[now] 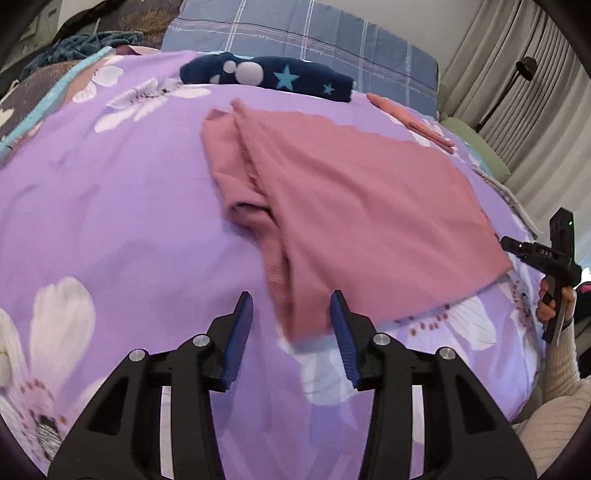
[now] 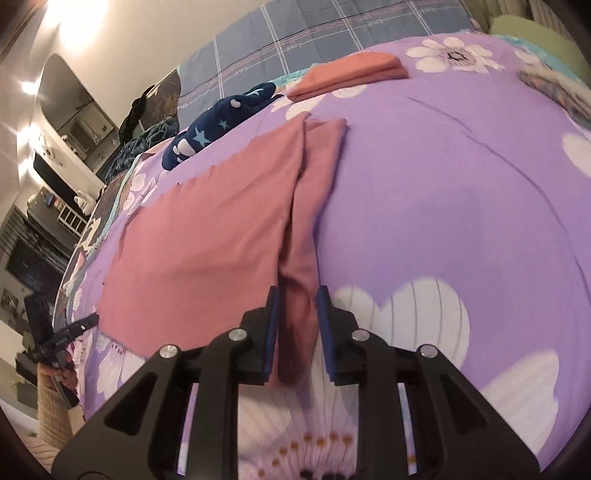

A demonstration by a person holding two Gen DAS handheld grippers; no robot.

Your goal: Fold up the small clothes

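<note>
Left wrist view: left gripper [image 1: 291,314], black frame with blue pads, sits at bottom centre with jaws spread apart, nothing pinched; the near corner of the dusty-pink knit garment [image 1: 351,206] lies between and just beyond the tips, pads not pressing it. Garment lies flat across the centre of the frame on the purple bedspread with white flower print [image 1: 110,221], one side folded over into a narrow strip along its left edge. Upper centre: dark navy folded cloth with light-blue stars and white dots [image 1: 280,77]. Upper right: small folded salmon-pink cloth [image 1: 413,118]. Behind them a blue-grey checked pillow [image 1: 295,33]. Right edge: right gripper [image 1: 517,248] seen from the side, held by a hand [image 1: 554,302] in a cream ribbed sleeve [image 1: 561,369]

Right wrist view: right gripper [image 2: 297,314] at bottom centre, jaws a little apart, narrow folded strip of the pink garment [image 2: 207,240] runs between the pads; pads look clear of the fabric, not clamping. Garment spreads to the left half of the frame. Navy star cloth [image 2: 207,129] upper left, salmon folded cloth [image 2: 351,74] top centre. Left gripper [image 2: 79,325] at lower left edge
</note>
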